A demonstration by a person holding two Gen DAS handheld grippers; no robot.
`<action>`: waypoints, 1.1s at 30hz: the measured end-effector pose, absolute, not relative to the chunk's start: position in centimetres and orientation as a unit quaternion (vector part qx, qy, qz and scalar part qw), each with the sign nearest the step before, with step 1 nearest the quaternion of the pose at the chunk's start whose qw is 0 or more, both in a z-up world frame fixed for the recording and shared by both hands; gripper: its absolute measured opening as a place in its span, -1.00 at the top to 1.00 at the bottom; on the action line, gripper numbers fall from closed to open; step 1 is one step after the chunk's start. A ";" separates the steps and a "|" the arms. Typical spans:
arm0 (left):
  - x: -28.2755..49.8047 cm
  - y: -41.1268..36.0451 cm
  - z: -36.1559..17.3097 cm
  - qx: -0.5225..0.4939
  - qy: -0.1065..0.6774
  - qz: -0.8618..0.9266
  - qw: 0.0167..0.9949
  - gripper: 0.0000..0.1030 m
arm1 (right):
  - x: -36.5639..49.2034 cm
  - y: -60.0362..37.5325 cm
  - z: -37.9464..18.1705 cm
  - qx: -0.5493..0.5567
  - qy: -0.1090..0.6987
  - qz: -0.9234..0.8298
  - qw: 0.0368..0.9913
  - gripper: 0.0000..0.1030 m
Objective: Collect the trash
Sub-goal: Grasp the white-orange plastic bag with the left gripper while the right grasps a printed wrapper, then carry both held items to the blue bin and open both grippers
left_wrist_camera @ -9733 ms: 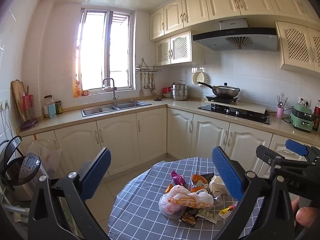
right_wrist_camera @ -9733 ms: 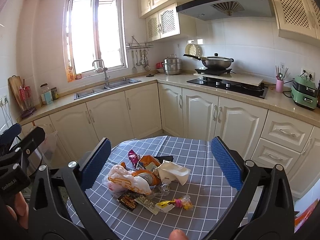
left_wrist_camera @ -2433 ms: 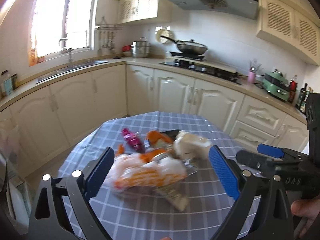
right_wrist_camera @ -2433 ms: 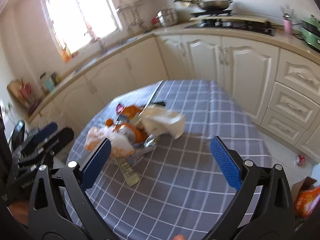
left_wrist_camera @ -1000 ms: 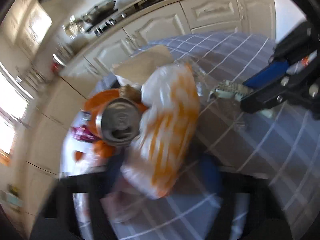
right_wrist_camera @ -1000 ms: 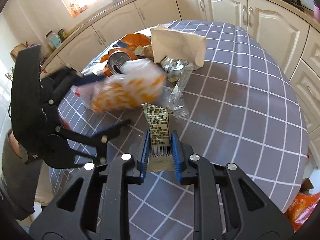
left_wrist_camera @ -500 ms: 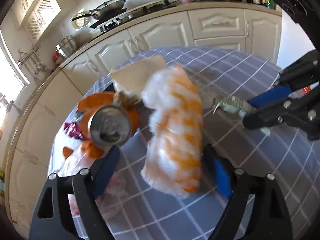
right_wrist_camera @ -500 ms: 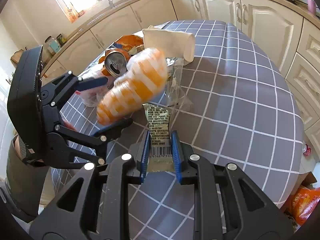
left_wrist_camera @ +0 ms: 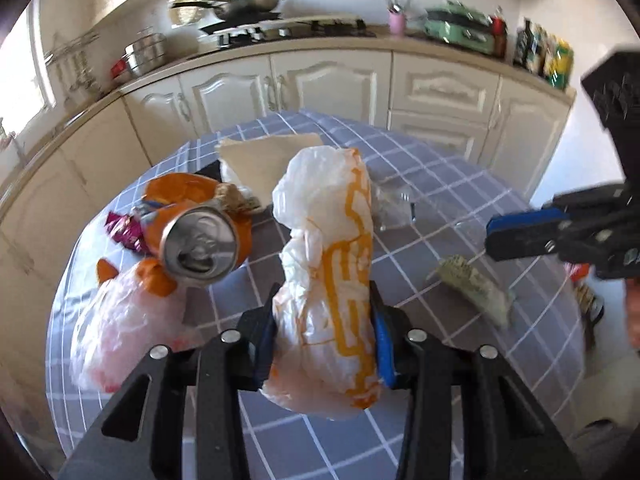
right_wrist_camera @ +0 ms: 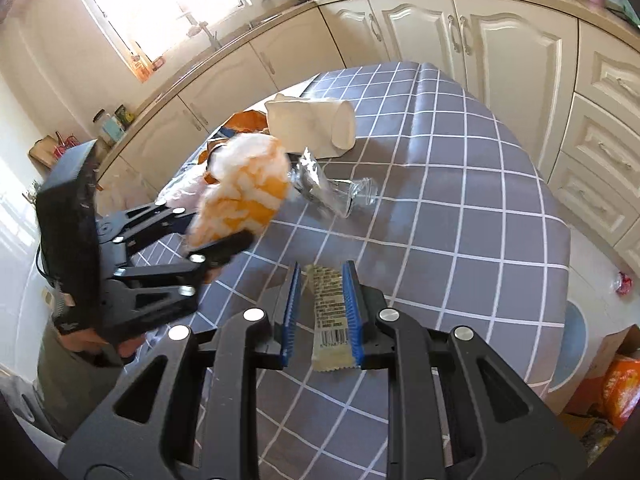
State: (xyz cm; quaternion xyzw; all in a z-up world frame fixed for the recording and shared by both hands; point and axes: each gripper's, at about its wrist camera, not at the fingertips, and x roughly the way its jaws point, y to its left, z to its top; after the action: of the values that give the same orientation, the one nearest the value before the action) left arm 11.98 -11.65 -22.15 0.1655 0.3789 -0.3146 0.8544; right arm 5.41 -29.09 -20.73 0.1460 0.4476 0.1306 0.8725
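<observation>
My left gripper is closing its jaws on a white-and-orange plastic bag; the blue pads press the bag's lower part from both sides. In the right wrist view that left gripper holds the bag over the table's left side. My right gripper is shut on a flat snack wrapper with a barcode, held above the checked tablecloth. The pile holds an opened drink can, an orange wrapper, a pinkish bag, a beige paper bag and crumpled clear plastic.
The round table stands in front of cream kitchen cabinets. On the floor to the right lie an orange package and a small red scrap. A person's hand grips the left tool.
The left jaws, wide around the bag half a second ago, have closed onto it and the view has rolled upright. The right gripper has drawn the wrapper back from the pile.
</observation>
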 end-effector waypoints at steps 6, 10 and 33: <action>11.6 -10.4 -21.7 0.140 0.384 -0.295 0.864 0.24 | 5.2 -27.5 -22.5 0.112 0.475 0.127 0.863 0.50; 11.3 -10.1 -21.8 0.127 0.389 -0.288 0.866 0.24 | 5.1 -27.2 -23.0 0.101 0.477 0.112 0.866 0.03; 10.2 -9.6 -18.5 0.078 0.358 -0.299 0.881 0.24 | 3.5 -30.8 -22.0 0.162 0.443 0.114 0.874 0.70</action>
State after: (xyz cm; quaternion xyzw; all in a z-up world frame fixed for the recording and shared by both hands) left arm 10.18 -9.58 -18.50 0.0780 0.3580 -0.2995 0.8809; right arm 3.49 -30.76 -22.03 0.1624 0.4431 0.1141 0.8742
